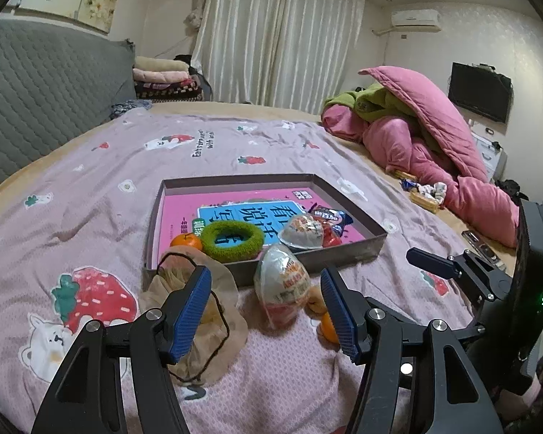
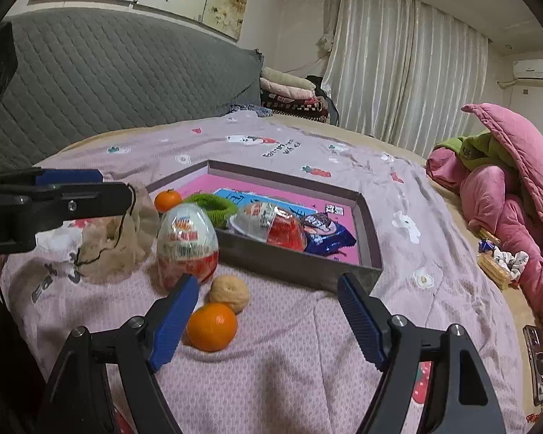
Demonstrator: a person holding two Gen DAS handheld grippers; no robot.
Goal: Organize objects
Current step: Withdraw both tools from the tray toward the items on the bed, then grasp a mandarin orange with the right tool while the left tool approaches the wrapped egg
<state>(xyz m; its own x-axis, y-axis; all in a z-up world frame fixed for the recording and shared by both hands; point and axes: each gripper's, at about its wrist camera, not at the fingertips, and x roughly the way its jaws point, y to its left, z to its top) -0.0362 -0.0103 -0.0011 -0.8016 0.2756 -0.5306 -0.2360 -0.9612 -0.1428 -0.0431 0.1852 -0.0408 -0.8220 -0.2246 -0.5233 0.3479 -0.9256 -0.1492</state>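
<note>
Bedspread clutter waits on a bed point(image 2: 344, 379) as we hold both tongs wide and empty over the loose items in front of a shallow box point(image 2: 300, 266).

Farthest left lies a tan drawstring pouch point(image 2: 126, 238), slumped and crumpled. We judge it light and floppy; its bunched top or the dark cord looks the likeliest hold, since the cloth will sag around whatever is inside. Our left tongs point(image 1: 266, 311) hang just above it, one pad over the pouch, the other near the fruit.

Next stands a large wrapped toy egg point(image 2: 187, 244), touching or almost touching the box's near wall. Its film wrapper looks slick and its shell probably thin, so we would close gently across its widest middle, not its tapering top.

Just right of it sit a walnut point(image 2: 231, 292) and a tangerine point(image 2: 211, 327), touching each other. The walnut looks hard and light; the tangerine is soft-skinned and apt to roll, best taken across its middle. Our right tongs point(image 2: 268, 322) frame this pair, one pad beside the tangerine, nothing gripped.

Inside the box, on a pink book point(image 2: 344, 242), already rest another tangerine point(image 2: 167, 199), a fuzzy green ring point(image 2: 213, 206), a second wrapped egg point(image 2: 268, 224) and a snack packet point(image 2: 325, 237).
</note>
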